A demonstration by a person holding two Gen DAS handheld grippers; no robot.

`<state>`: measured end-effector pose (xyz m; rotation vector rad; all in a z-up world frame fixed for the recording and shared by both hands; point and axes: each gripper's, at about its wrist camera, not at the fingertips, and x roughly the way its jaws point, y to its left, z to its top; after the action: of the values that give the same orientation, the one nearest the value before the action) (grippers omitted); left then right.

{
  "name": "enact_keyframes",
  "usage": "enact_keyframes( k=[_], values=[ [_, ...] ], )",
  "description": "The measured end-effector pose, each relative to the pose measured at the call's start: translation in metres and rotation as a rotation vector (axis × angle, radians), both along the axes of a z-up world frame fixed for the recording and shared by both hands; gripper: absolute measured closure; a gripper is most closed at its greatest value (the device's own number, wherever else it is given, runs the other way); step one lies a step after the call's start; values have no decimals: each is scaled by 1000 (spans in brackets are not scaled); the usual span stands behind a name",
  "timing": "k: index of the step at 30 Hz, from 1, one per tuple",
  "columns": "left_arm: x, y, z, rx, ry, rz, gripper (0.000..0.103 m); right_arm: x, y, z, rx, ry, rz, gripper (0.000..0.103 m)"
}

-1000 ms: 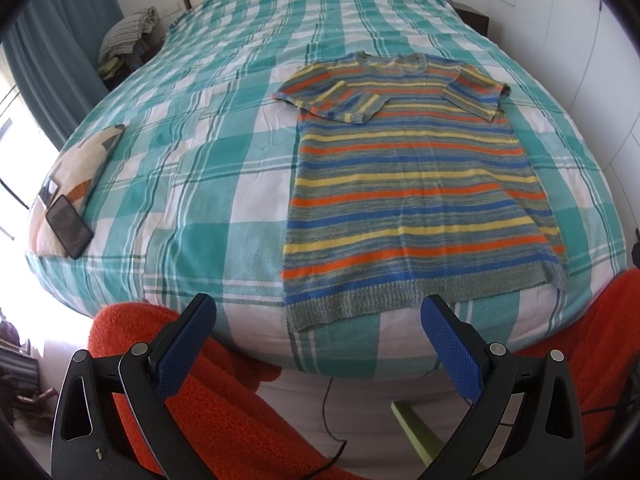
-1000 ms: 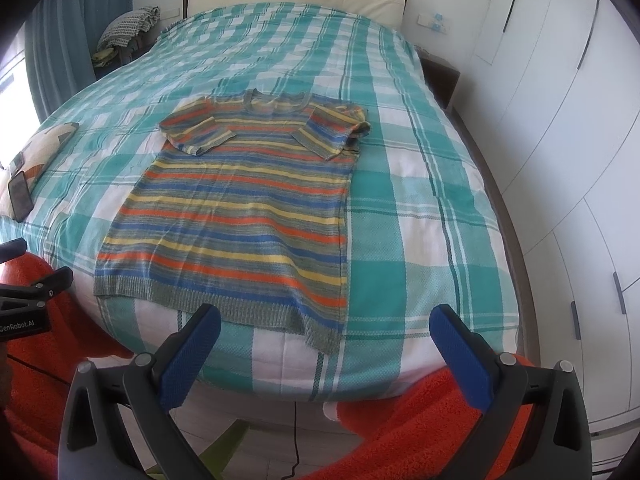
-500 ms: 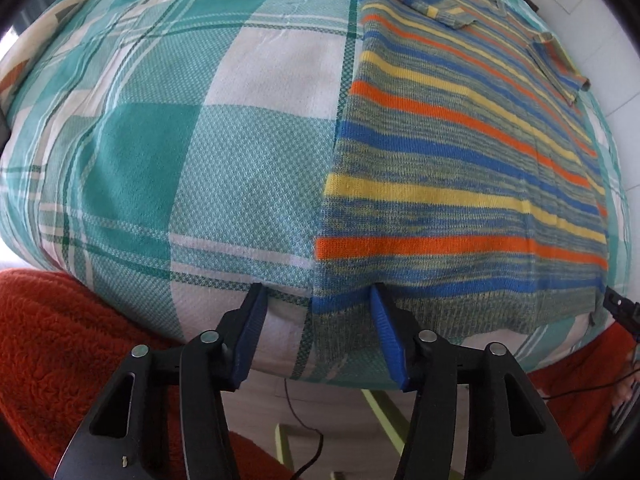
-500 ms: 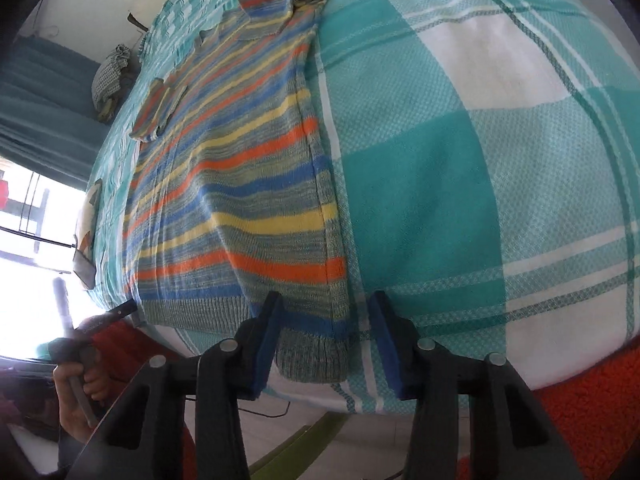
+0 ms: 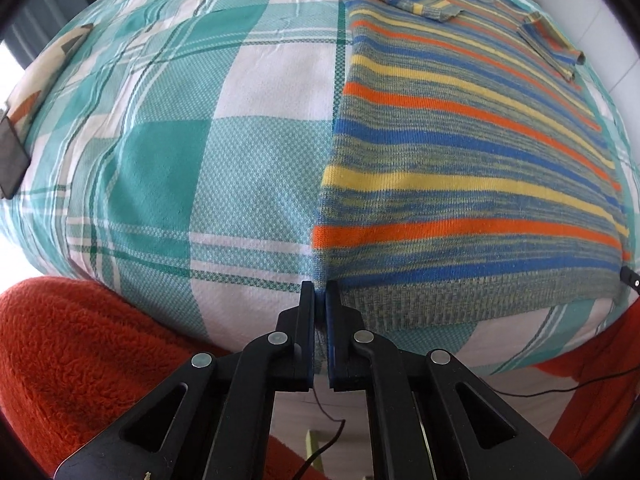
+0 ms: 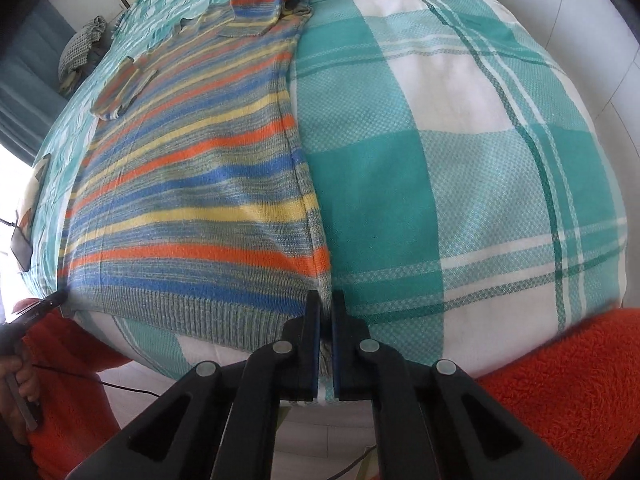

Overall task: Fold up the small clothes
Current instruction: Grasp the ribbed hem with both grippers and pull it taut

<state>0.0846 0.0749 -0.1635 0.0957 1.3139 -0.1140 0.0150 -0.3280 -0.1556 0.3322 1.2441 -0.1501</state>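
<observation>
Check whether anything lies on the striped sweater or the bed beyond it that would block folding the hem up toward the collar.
Nothing visible does. The striped knitted sweater lies flat on the teal checked bedspread, sleeves folded in, both grippers shut on its hem corners.

A home bedroom.
A bed under a teal-and-white checked woven bedspread [image 5: 224, 168] fills it, teal curtains [image 6: 24, 92] at the window.

A small knitted sweater [image 5: 460, 168], striped in orange, blue, yellow and mottled grey-green, lay flat and face up on a teal-and-white checked bedspread [image 5: 200, 152], filling the right half of the left wrist frame and the left half of the right wrist frame. Its short sleeves were folded inward across the chest near the top edge. Its ribbed grey-green hem [image 6: 192, 312] ran along the near edge of the bed.
</observation>
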Motion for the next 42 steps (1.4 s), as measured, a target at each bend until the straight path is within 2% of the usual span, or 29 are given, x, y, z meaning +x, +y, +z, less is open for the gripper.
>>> enact_keyframes(
  k=[8,16,20,42],
  values=[
    [-1,-15,-8,42,-14,4,100,1,-1,-8,-7,-11,4,99],
    [1,-32,-10,52,-17,-5,100,1,0,-9,-12,-9,-1,99],
    [0,-21,-11,52,-21,-8,100,3,1,-9,-17,-8,0,99],
    [-2,-23,-10,53,-20,-9,99,6,2,-11,-26,-10,1,99]
  ],
)
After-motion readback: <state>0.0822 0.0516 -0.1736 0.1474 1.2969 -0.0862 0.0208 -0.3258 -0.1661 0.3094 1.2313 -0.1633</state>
